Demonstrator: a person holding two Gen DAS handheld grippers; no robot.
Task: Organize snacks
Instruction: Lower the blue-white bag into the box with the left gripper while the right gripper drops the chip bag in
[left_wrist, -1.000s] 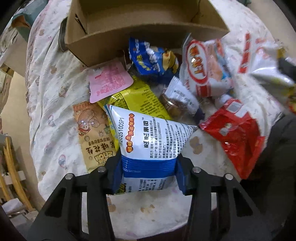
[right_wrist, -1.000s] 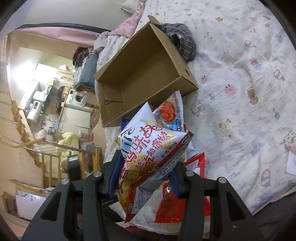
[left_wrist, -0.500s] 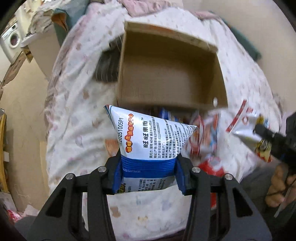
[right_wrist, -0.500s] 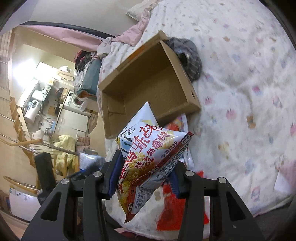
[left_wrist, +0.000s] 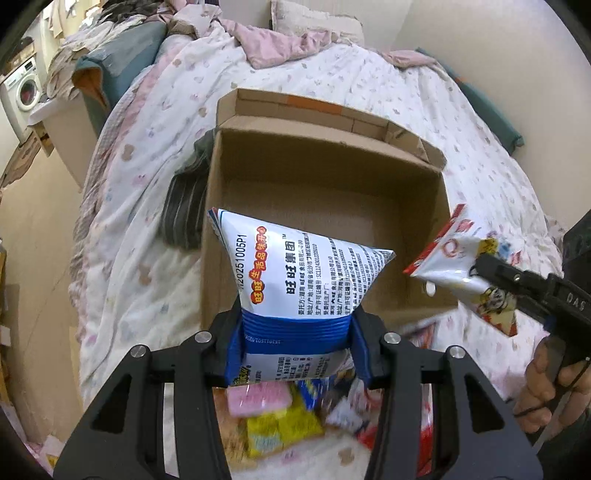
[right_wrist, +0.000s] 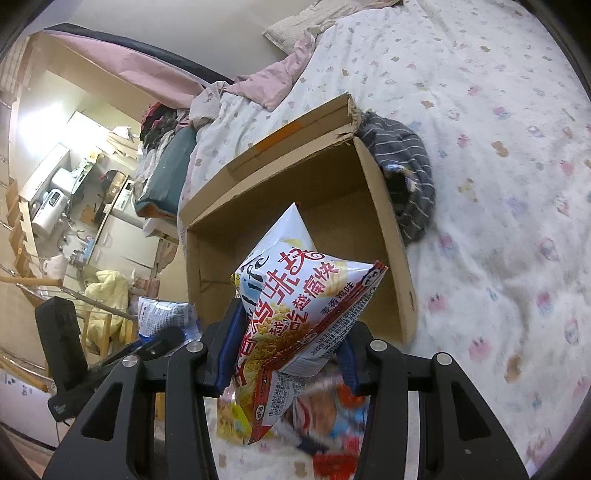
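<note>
My left gripper (left_wrist: 295, 334) is shut on a blue and white snack bag (left_wrist: 295, 273), held over the near edge of an open cardboard box (left_wrist: 332, 192) on the bed. The box looks empty inside. My right gripper (right_wrist: 286, 339) is shut on a white and red snack bag (right_wrist: 295, 295), in front of the same cardboard box (right_wrist: 332, 206). In the left wrist view the right gripper (left_wrist: 480, 267) comes in from the right with its white and red bag (left_wrist: 458, 266) near the box's right wall. Below both grippers lies a blurred pile of snack packets (left_wrist: 280, 417).
A bed with a patterned sheet (right_wrist: 498, 184) fills the scene. A dark striped garment (right_wrist: 406, 170) lies against the box's side. Pink bedding and a pillow (left_wrist: 317, 22) sit at the far end. A person's hand (left_wrist: 550, 380) grips the right tool. Furniture stands beyond the bed's left edge.
Both grippers have risen from the snack pile and moved toward the box, each keeping its bag. The box now lies open beneath and ahead of them.
</note>
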